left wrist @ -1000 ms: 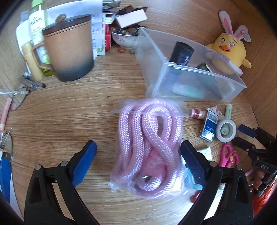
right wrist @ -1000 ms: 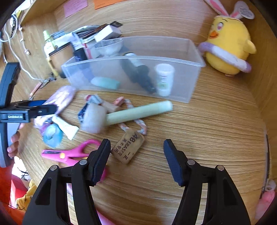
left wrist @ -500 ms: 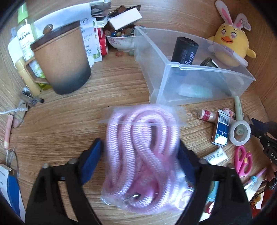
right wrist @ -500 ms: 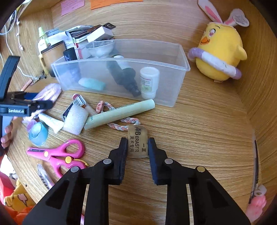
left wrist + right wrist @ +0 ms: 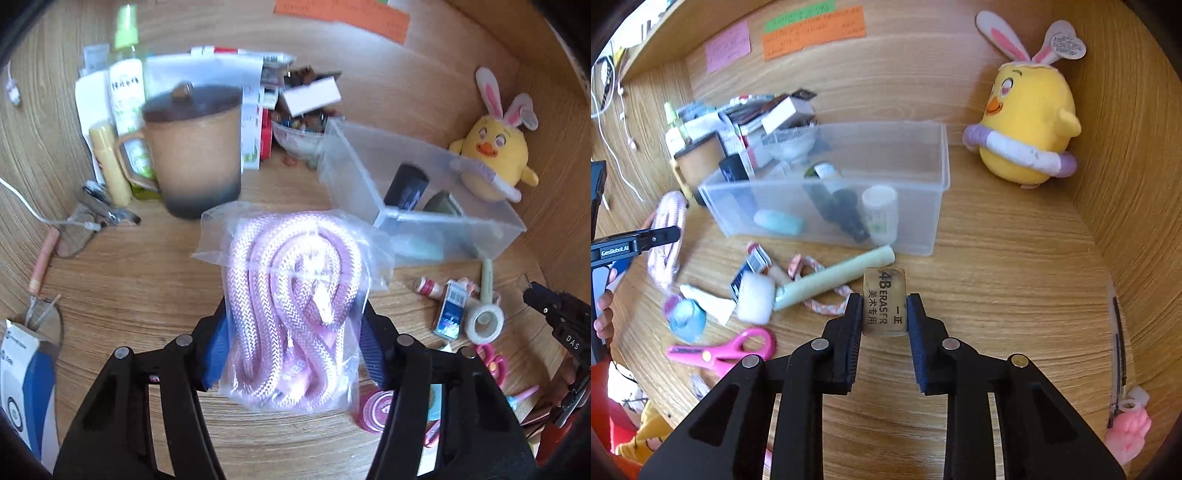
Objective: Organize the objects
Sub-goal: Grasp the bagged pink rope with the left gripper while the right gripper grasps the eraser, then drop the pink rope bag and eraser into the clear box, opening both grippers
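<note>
While a lidded mug [image 5: 192, 147] and clear bin [image 5: 417, 206] crowd the surface [image 5: 129, 266], the left tool [image 5: 293, 350], jaws just closing, clamps the bagged pink rope [image 5: 295, 310]; the right tool [image 5: 884, 314] pinches the eraser [image 5: 884, 301].

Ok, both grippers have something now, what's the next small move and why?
Probably carry both toward the clear bin. The left gripper, whose jaws have just been closing, pinches the bagged rope; the right gripper clamps the eraser. The bin is open-topped with room left.
</note>
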Demonstrator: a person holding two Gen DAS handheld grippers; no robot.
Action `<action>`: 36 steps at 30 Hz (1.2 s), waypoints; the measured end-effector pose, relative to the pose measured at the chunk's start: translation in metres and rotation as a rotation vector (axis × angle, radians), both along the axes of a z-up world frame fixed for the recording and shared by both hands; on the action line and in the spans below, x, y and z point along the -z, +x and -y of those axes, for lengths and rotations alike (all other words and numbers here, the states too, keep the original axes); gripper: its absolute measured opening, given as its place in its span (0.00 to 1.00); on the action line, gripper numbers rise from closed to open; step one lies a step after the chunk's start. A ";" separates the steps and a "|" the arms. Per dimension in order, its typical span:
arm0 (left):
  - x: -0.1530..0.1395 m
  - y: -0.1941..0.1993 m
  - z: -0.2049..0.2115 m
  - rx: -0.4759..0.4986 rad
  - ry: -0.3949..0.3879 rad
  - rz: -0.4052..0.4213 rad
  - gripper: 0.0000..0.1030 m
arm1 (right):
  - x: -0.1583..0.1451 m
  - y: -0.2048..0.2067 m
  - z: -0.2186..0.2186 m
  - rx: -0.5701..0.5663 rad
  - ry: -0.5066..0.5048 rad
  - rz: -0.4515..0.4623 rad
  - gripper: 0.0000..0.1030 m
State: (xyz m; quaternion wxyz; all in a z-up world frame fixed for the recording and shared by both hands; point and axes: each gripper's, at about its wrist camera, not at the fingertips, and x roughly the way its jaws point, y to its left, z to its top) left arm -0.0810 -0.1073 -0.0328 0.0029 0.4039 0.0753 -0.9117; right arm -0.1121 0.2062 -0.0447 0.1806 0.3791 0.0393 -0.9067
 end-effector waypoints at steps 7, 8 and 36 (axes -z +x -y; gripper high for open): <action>-0.042 0.001 -0.007 0.014 0.022 -0.127 0.58 | -0.024 -0.006 0.004 -0.005 -0.051 -0.057 0.21; -0.048 0.001 -0.009 0.020 0.022 -0.142 0.58 | -0.028 -0.007 0.006 -0.009 -0.052 -0.068 0.21; -0.069 -0.118 -0.116 0.240 0.003 -0.147 0.58 | -0.058 -0.092 0.050 -0.068 -0.074 -0.060 0.21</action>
